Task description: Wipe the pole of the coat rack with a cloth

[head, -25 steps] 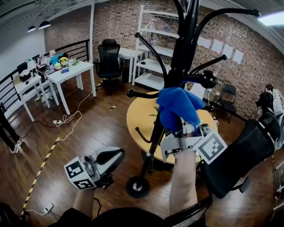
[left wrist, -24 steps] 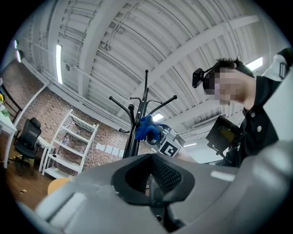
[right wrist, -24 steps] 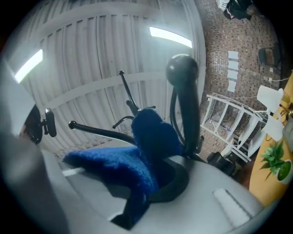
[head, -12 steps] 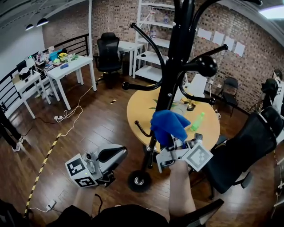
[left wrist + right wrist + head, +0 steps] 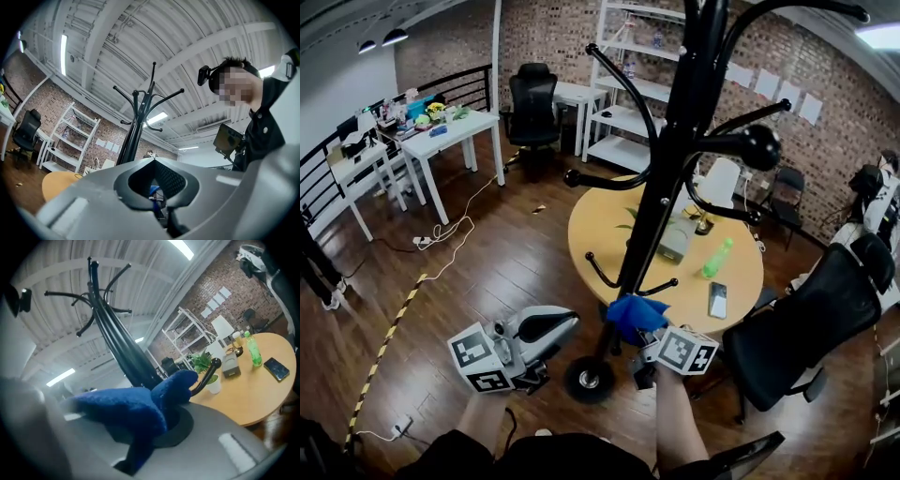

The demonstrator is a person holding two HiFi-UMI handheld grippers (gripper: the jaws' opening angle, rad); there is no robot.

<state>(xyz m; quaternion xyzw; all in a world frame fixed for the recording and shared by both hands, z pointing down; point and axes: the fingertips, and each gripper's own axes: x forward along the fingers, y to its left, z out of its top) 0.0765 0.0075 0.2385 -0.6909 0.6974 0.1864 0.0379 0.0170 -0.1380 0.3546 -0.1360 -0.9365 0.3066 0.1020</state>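
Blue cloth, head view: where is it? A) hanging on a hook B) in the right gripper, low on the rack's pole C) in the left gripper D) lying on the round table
B: the right gripper has its fingers shut on the blue cloth, which sits low against the pole, just above the base.

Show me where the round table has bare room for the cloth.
Bare wood on the round table lies along its left edge, left of the pole, and at the near rim between the pole and the phone. The middle right is crowded: grey box, green bottle and phone sit close together.
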